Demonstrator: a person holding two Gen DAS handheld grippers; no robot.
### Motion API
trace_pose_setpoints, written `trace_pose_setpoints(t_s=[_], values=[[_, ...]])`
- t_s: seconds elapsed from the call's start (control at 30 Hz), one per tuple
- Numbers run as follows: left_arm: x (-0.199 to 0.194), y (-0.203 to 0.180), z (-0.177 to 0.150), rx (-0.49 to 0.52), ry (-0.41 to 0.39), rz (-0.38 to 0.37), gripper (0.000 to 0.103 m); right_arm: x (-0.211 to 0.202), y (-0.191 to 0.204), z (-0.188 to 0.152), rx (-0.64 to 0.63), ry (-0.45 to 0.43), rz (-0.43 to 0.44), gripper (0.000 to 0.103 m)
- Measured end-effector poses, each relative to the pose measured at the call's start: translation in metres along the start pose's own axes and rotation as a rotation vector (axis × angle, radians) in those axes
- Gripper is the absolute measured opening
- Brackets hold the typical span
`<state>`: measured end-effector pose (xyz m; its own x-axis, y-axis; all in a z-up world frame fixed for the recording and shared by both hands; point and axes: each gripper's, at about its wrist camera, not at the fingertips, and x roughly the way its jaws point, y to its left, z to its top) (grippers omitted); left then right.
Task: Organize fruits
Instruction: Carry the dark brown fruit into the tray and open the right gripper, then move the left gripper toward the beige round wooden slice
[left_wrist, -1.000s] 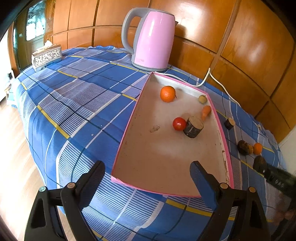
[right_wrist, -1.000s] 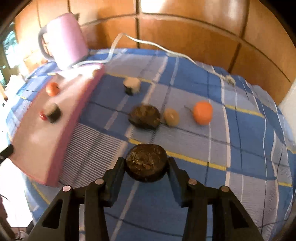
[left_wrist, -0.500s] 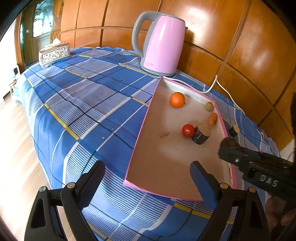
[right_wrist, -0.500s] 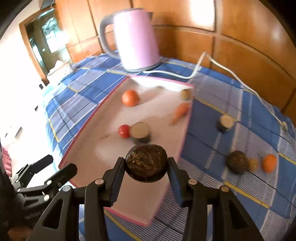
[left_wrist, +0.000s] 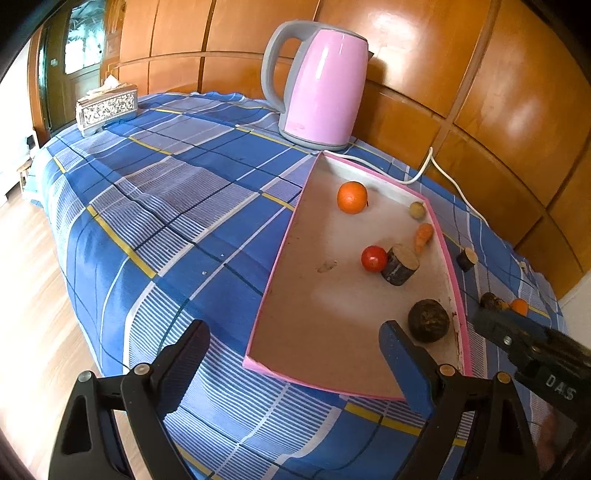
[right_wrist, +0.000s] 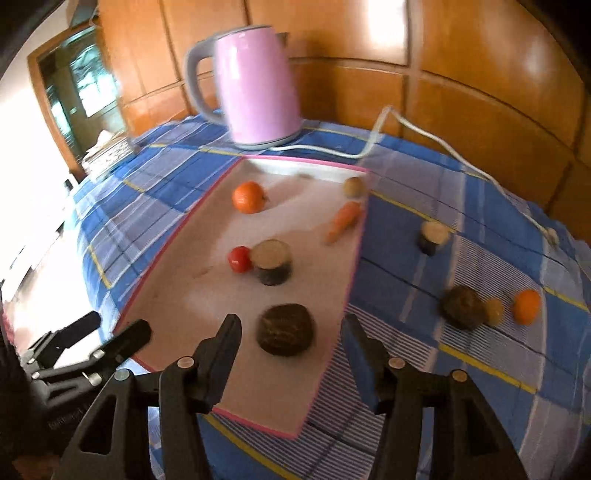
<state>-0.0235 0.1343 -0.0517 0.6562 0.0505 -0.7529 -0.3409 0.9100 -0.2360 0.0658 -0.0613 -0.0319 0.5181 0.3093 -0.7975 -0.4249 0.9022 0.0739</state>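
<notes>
Retreat suited the right tool, fingers spread around the dark round fruit resting near the pink tray's right edge; left tool gaped empty.

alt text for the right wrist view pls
The open right gripper hovers over a dark round fruit lying in the pink tray with an orange, tomato and carrot. A pink kettle stands behind.

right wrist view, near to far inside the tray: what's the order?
Dark round fruit → cut log piece → carrot → orange → small tan fruit.
</notes>
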Motion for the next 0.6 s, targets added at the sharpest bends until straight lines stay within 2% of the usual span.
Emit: trace_pose_setpoints(t_s=[0.4,0.6], values=[[-0.006,-0.014,-0.001,0.052,-0.016,-0.013,0.093,-0.033,-0.054,-0.041,0.139,-0.062,-0.194,0.058],[-0.008,-0.028,-0.001,0.11,-0.027,-0.037,0.093,-0.04,-0.086,-0.066,0.219,-0.062,-0.303,0.058]])
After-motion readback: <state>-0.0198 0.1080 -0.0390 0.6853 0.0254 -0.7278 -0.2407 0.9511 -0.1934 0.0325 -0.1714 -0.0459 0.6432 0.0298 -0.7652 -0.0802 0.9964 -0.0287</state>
